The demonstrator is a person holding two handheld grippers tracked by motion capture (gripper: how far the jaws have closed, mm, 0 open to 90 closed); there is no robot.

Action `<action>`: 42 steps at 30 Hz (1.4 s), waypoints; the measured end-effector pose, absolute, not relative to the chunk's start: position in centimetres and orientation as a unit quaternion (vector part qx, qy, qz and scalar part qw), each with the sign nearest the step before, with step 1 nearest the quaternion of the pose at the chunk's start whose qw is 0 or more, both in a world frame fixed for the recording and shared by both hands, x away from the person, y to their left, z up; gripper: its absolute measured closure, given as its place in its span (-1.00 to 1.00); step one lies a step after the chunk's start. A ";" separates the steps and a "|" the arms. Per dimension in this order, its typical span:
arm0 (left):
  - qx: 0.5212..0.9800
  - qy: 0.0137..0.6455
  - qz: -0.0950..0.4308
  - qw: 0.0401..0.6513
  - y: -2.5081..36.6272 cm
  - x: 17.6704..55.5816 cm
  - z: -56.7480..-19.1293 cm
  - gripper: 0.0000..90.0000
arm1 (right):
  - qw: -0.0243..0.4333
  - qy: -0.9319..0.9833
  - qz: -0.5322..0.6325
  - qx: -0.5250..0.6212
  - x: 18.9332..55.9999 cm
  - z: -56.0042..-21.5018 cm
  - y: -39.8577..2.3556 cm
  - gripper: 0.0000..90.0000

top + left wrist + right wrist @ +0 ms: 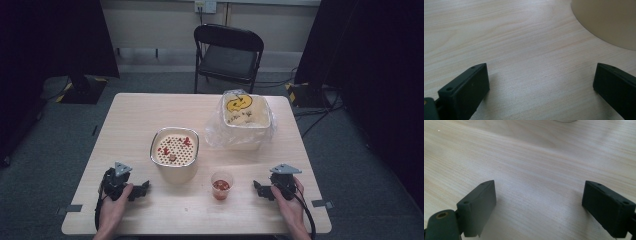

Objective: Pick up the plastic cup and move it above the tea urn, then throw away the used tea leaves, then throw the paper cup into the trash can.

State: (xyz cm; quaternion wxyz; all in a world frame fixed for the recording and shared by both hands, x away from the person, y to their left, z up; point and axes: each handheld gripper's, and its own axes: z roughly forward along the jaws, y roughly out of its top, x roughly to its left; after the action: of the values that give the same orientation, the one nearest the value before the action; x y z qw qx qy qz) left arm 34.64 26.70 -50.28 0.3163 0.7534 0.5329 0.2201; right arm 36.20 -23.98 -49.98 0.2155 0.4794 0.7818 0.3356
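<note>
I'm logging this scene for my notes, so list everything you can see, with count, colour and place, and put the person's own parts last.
table: one, light wood, centre of the high view.
perforated container: one, cream with red bits on its holed insert, table centre-left.
bagged tub: one, pale with a yellow mark, inside clear plastic, far right of the table.
small cup: one, clear with red contents, near edge between the tools.
folding chair: one, black, beyond the table.
hands: two, left hand, right hand, at the near edge.
left tool: one, black, jaws open, resting near left.
right tool: one, black, jaws open, resting near right.
</note>
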 end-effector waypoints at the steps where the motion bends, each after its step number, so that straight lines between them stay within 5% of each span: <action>1: 0.754 0.532 0.220 0.317 26.7 34.6 -50.3 -1.00 | 0.216 0.781 0.335 0.480 36.1 -50.0 -23.9 -0.73; 23: 0.756 0.527 0.218 0.320 26.8 34.6 -50.3 -1.00 | 0.124 0.841 0.402 0.340 31.9 -48.0 -16.5 -0.60; 42: 0.756 0.527 0.217 0.321 26.8 34.6 -50.3 -1.00 | 0.105 0.843 0.420 0.320 33.9 -47.6 -13.6 -0.51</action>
State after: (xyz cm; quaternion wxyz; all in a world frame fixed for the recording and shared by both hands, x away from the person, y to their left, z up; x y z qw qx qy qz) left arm 34.60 26.84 -50.31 0.3212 0.7562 0.5273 0.2168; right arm 33.85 -13.63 -47.62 0.1052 0.3198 0.8427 0.4202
